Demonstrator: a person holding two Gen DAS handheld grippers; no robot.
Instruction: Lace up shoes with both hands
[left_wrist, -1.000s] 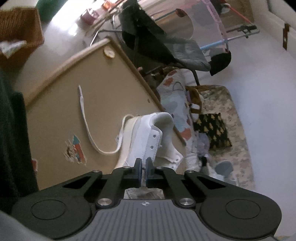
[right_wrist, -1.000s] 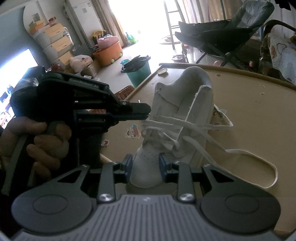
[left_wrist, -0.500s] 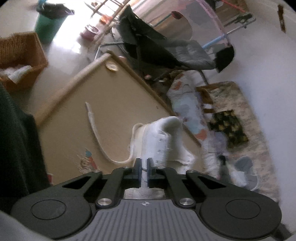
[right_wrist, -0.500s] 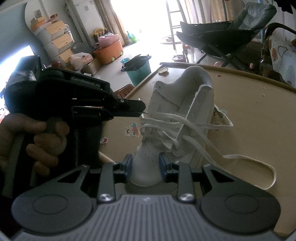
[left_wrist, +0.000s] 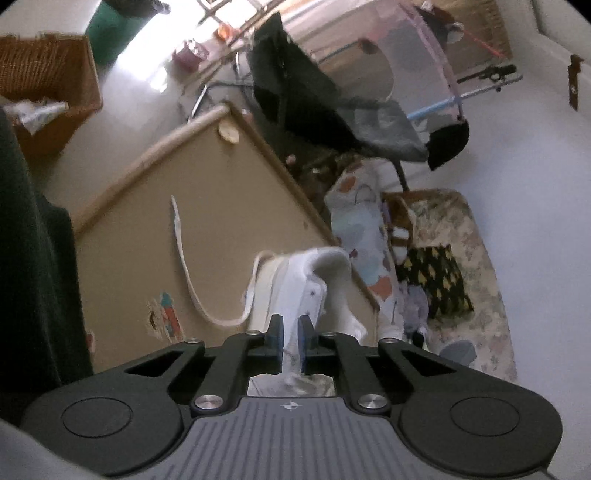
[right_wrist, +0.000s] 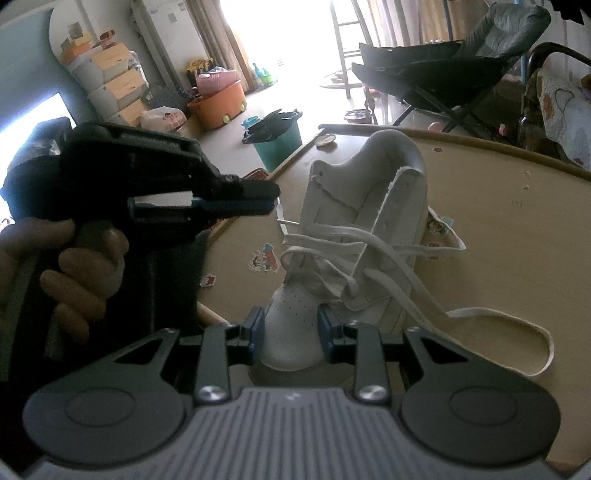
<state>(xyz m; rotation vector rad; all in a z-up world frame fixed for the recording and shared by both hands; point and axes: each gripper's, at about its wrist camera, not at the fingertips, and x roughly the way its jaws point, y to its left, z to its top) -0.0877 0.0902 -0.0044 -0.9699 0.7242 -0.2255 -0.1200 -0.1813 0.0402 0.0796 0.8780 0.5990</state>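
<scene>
A: Where's the shoe (right_wrist: 373, 229)?

B: On the tan surface (right_wrist: 517, 266), toe toward the right hand-held gripper (right_wrist: 291, 328), heel away. Long axis runs roughly straight out from that gripper, leaning a bit right. Lower eyelets are crossed; upper ones look empty.

A: Right gripper state?

B: Jaws part open, straddling the toe. Can't tell whether the pads press it. No lace in them.

A: Left?

B: Left hand-held gripper (right_wrist: 271, 199) comes in from the shoe's left side, tip level with mid-lacing. Jaws nearly closed, narrow gap in its own view (left_wrist: 290, 334). A lace tip (right_wrist: 286, 222) sits just below its fingertips; whether it's pinched, I can't tell.

A: Other end?

B: Long lace (right_wrist: 517, 325) loops out on the surface to the shoe's right, well clear of both grippers.

A: So who's nearer?

B: Left, to the free tip. My read: next move threads that tip sideways across the tongue, perpendicular to the shoe's axis, while right steadies the toe.
</scene>
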